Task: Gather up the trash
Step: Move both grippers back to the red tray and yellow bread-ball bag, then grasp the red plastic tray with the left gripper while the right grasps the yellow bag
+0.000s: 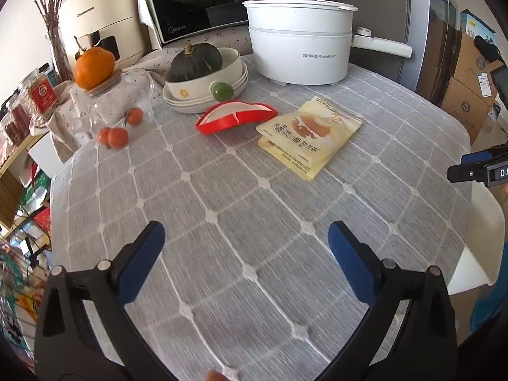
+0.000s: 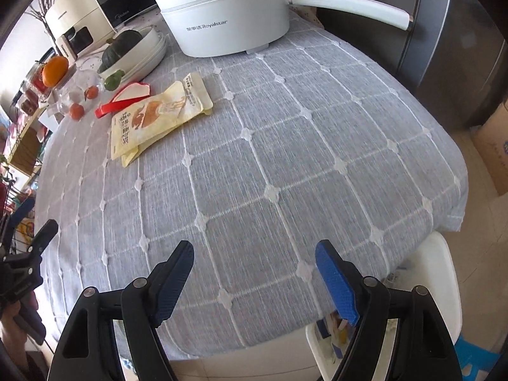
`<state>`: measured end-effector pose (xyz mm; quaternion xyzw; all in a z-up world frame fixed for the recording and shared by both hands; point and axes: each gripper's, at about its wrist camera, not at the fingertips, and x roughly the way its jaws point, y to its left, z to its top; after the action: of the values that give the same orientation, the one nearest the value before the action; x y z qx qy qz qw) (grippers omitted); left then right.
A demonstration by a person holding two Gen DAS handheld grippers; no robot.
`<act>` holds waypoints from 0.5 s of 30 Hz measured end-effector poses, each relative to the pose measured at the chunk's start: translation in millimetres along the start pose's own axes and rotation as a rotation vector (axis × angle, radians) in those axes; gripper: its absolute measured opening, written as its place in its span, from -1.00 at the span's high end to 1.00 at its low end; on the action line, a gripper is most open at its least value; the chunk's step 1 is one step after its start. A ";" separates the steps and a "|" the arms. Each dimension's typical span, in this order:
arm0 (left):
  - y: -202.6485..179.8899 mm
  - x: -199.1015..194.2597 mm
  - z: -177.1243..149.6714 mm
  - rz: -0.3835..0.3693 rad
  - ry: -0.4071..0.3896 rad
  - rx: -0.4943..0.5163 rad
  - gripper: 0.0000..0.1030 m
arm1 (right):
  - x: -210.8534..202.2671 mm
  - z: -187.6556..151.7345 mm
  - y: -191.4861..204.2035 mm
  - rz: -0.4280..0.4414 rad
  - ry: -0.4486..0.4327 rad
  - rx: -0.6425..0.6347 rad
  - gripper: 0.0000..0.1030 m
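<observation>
Two yellow snack pouches (image 1: 309,136) (image 2: 155,117) lie stacked on the grey checked tablecloth (image 1: 241,209) (image 2: 285,165). Just left of them lies a squashed red and white paper cup (image 1: 236,117) (image 2: 125,98). My left gripper (image 1: 246,233) hovers open over the cloth's near part, well short of both items, nothing between its blue pads. My right gripper (image 2: 254,250) is open too, over the table's near right edge, empty. The right gripper's body (image 1: 479,166) shows at the left wrist view's right edge. The left gripper's body (image 2: 25,260) shows at the right wrist view's left edge.
A white electric pot (image 1: 300,41) (image 2: 222,12) stands at the back. Left of it sit stacked bowls with a dark squash (image 1: 195,62), a green lime (image 1: 222,91), small oranges (image 1: 112,136), a large orange (image 1: 94,67) and a microwave (image 1: 206,0). A white chair (image 2: 438,285) is below the table's right edge.
</observation>
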<state>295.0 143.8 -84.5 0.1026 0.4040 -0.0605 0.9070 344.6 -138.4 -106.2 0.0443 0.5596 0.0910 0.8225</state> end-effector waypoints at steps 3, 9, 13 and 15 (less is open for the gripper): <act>3.5 20.7 22.2 0.037 -0.016 0.077 -0.98 | 8.7 20.7 7.2 -0.011 -0.028 -0.037 -0.56; 5.4 63.6 61.8 0.071 -0.029 0.250 -0.78 | 29.3 57.0 23.9 0.017 -0.061 -0.101 -0.56; 3.9 92.0 69.8 0.068 -0.007 0.365 -0.40 | 42.4 81.8 37.2 0.057 -0.084 -0.136 -0.56; 1.5 102.7 69.2 0.070 -0.001 0.427 -0.27 | 49.8 93.4 45.3 0.078 -0.100 -0.157 -0.56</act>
<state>413.5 126.2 -115.7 0.3066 0.3779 -0.1132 0.8662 444.6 -81.4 -109.2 0.0059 0.5068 0.1640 0.8463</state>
